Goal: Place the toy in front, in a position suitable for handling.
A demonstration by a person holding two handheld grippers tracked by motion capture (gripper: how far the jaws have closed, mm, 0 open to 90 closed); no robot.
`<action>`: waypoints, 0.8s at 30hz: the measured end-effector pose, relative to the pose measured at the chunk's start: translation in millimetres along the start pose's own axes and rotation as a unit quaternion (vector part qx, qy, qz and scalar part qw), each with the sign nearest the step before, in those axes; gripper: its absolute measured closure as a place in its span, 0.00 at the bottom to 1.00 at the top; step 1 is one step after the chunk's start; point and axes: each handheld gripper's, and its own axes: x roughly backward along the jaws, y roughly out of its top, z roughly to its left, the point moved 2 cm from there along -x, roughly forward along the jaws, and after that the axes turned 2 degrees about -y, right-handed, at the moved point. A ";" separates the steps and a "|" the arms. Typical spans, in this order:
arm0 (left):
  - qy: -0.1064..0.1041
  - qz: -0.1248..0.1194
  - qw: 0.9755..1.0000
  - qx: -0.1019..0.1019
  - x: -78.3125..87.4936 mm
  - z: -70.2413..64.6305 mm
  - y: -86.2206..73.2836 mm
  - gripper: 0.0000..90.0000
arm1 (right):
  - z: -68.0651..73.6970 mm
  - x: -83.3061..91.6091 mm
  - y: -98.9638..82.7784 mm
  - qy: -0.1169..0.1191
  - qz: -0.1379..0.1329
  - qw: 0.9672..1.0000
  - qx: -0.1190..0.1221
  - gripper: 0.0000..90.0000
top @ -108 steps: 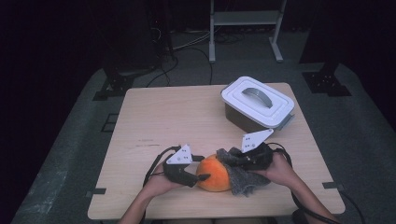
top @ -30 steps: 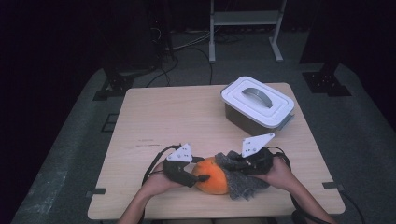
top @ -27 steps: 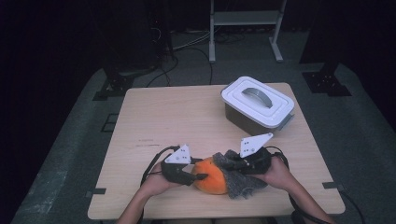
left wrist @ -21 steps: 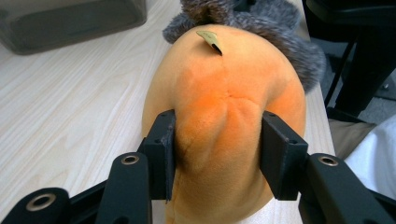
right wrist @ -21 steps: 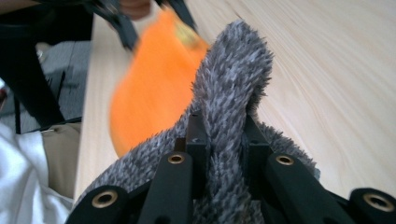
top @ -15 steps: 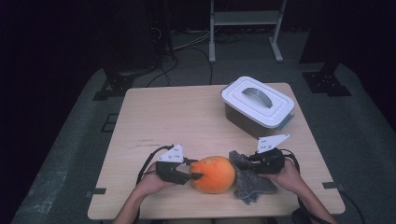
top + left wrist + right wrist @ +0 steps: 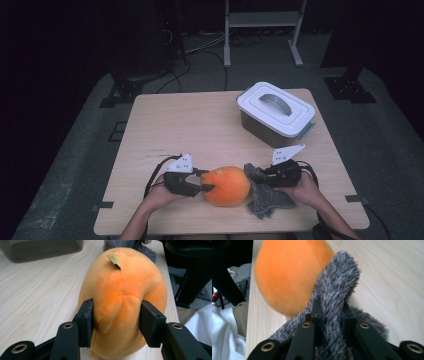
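Since the earlier frames, the grey fuzzy cloth (image 7: 266, 196) has come off the round orange plush toy (image 7: 226, 186), which now lies bare at the near edge of the table, and the right gripper (image 7: 270, 172) has drawn away to the right. The left gripper (image 7: 204, 180) has just been closing its jaws on the toy: in the left gripper view both pads press into the orange plush (image 7: 122, 302) and dent its flanks. That grip, by my judgement, anchors the toy while the cloth is pulled off it. The right gripper (image 7: 331, 312) stands nearly closed, pinching a raised fold of the grey cloth (image 7: 337, 285), with the remainder lying on the table just right of the toy and touching it.

Condition of the toy: soft, oval, short orange pile, a centre seam, and a small tan tag (image 7: 114, 260) near its far end.

Further off, a grey lidded plastic box (image 7: 275, 114) sits well apart at the far right of the light wooden table (image 7: 190, 125).
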 end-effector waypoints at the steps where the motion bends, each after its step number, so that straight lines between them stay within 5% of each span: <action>1: 0.002 -0.002 1.000 -0.001 -0.5 0.0 1.3 0.56 | -0.5 1.4 -2.5 0.000 0.001 1.000 -0.006 0.85; 7: 0.015 -0.001 1.000 -0.024 -6.0 -5.3 12.5 0.57 | 2.4 13.9 29.6 -0.002 -0.050 0.999 0.012 0.85; 10: 0.022 0.000 1.000 -0.021 -1.1 -2.1 9.2 0.58 | 3.6 6.8 32.6 -0.006 -0.039 0.999 0.018 0.85; 16: 0.034 -0.005 0.999 -0.012 5.3 1.0 7.7 0.58 | -3.0 -2.0 9.8 -0.005 -0.010 1.000 -0.009 0.85; 21: 0.030 -0.003 0.999 -0.029 -3.4 -4.8 16.7 0.58 | 6.7 9.7 44.1 0.003 -0.058 0.998 0.021 0.85; 24: 0.029 -0.008 0.999 -0.021 -3.3 -3.8 16.3 0.58 | 13.1 8.3 62.8 0.004 -0.062 0.997 0.046 0.85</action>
